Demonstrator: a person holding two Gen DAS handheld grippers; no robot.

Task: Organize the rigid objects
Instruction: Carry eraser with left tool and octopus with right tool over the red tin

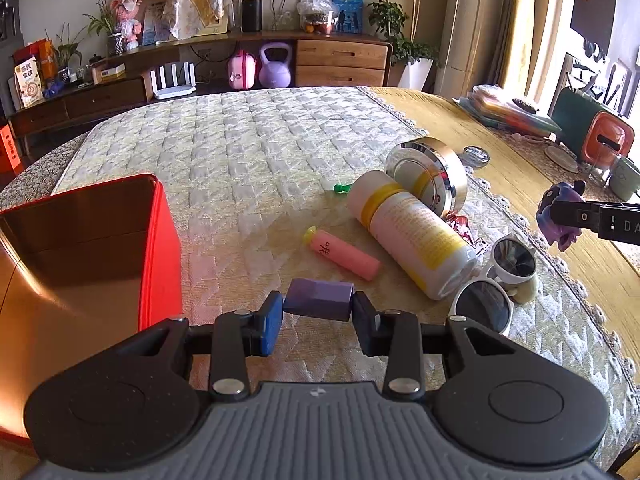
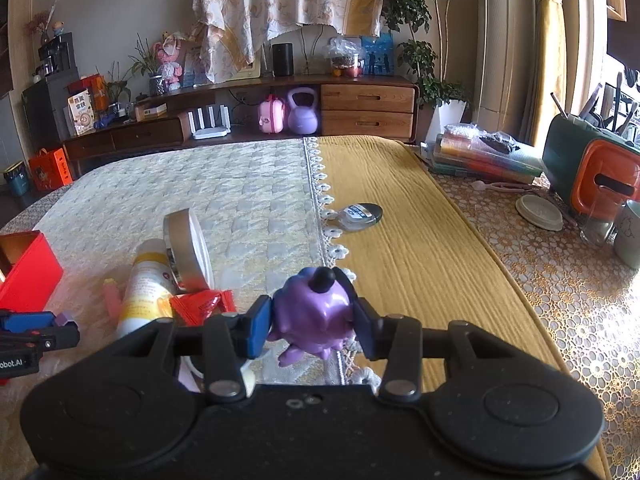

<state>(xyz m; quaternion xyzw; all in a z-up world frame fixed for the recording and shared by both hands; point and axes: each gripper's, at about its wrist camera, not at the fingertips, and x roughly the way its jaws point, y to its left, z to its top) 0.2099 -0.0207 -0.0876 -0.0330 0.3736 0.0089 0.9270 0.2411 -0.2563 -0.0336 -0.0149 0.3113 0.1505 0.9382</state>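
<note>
Two grippers, each loaded, over a quilted table cover (image 1: 248,148).
- Red box (image 1: 160,248): open, at left edge of the cover.
- White bottle (image 1: 412,236): lying flat, touching a round tin (image 1: 432,168) propped on edge.
- White sunglasses (image 1: 500,280): beside the bottle's base.
- Pink tube (image 1: 344,254): lying left of the bottle.
- Left gripper (image 1: 318,312): clamped on purple block (image 1: 320,298), beside the box.
- Right gripper (image 2: 314,326): clamped on purple figurine (image 2: 312,316), held over the cover's lace edge.

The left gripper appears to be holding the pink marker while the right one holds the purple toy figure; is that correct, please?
Not quite. The left gripper is shut on a purple block, as the left wrist view shows; the pink marker lies on the quilted cloth. The right gripper does hold the purple toy figure.
</note>
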